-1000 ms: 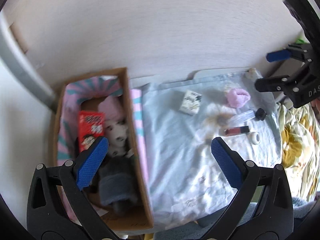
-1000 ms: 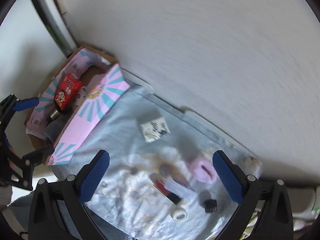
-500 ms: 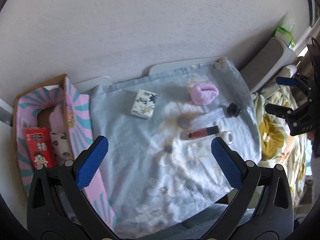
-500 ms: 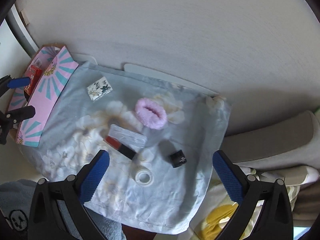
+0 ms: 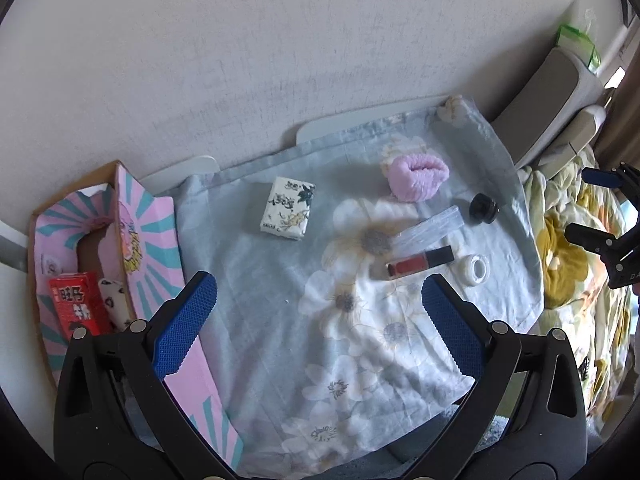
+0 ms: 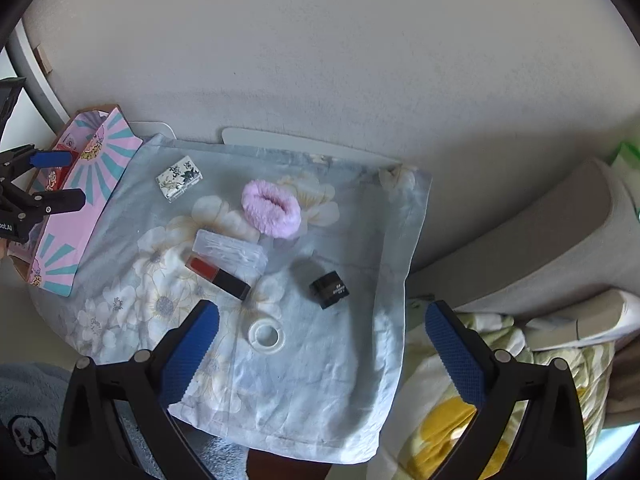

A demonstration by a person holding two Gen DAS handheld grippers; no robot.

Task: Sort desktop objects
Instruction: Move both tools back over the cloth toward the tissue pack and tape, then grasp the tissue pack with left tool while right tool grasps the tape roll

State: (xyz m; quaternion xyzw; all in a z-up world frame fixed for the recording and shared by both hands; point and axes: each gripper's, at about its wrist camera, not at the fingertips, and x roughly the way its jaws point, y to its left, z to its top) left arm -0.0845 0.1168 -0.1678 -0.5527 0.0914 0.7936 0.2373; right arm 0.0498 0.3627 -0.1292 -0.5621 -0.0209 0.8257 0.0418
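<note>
On the floral blue cloth [image 5: 280, 320] lie a white patterned packet [image 5: 287, 208], a pink fluffy scrunchie [image 5: 418, 176], a clear tube [image 5: 430, 230], a red lip gloss [image 5: 420, 262], a white tape roll [image 5: 475, 269] and a small black box [image 5: 484, 208]. The same items show in the right wrist view: packet [image 6: 179, 178], scrunchie [image 6: 272, 209], lip gloss [image 6: 218, 278], tape roll [image 6: 266, 336], black box [image 6: 329, 289]. My left gripper [image 5: 320, 320] is open above the cloth's left half. My right gripper [image 6: 320, 352] is open above the cloth's near right part.
A pink and teal cardboard box [image 5: 152, 240] stands at the cloth's left edge, holding a red carton [image 5: 76, 310] and soft items. A wall rises behind the table. Floral bedding [image 5: 568, 280] and a grey cushion [image 6: 540, 232] lie to the right.
Both grippers swung right: the left moved off the box to above the cloth, the right moved to the cloth's right side. Both stayed open and empty.
</note>
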